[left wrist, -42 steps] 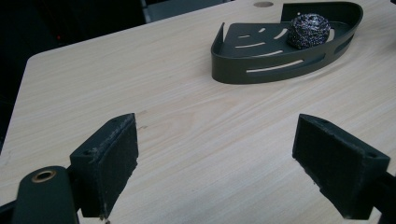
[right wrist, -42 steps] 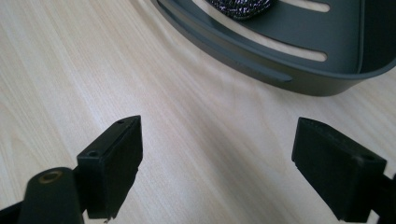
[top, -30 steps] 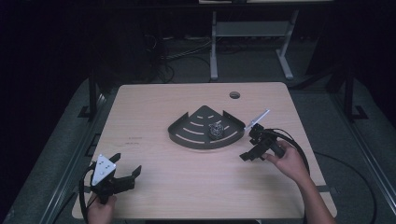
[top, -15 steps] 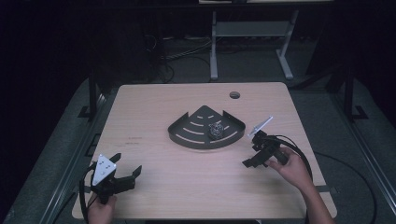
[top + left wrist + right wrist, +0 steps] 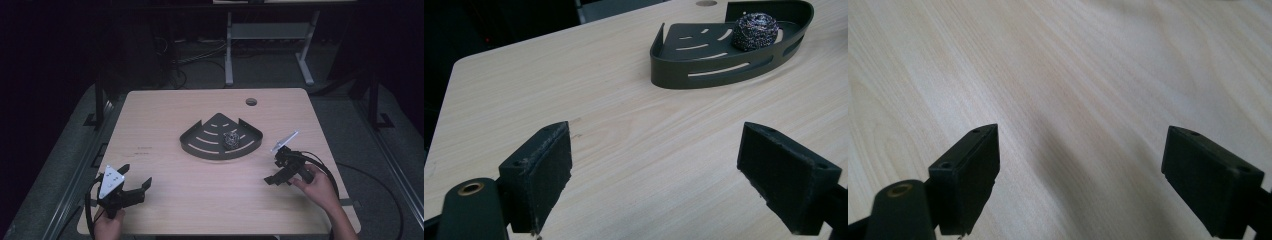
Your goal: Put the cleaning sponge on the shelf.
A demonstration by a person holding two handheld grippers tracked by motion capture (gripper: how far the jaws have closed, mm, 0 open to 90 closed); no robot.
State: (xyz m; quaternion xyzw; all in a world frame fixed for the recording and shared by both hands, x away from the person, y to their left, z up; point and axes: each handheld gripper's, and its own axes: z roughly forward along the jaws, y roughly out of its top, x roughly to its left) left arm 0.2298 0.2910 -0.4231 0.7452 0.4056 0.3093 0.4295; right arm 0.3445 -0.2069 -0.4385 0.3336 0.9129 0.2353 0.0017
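On the bench (image 5: 200, 200), a steel scourer (image 5: 231, 140) is sitting inside the dark corner tray (image 5: 197, 142). Both the left claw (image 5: 136, 181) and right claw (image 5: 274, 172) are hanging released, gripping nothing, well apart from the tray.

**Light wood table, one dark rack on it**

The table (image 5: 200, 200) has a pale wood-grain top with a round cable hole (image 5: 251, 101) near its far edge. A dark slotted corner rack (image 5: 205, 142) lies directly on it, ahead of the left gripper (image 5: 131, 181) and well apart from it. Bare wood lies under the right gripper (image 5: 276, 172).
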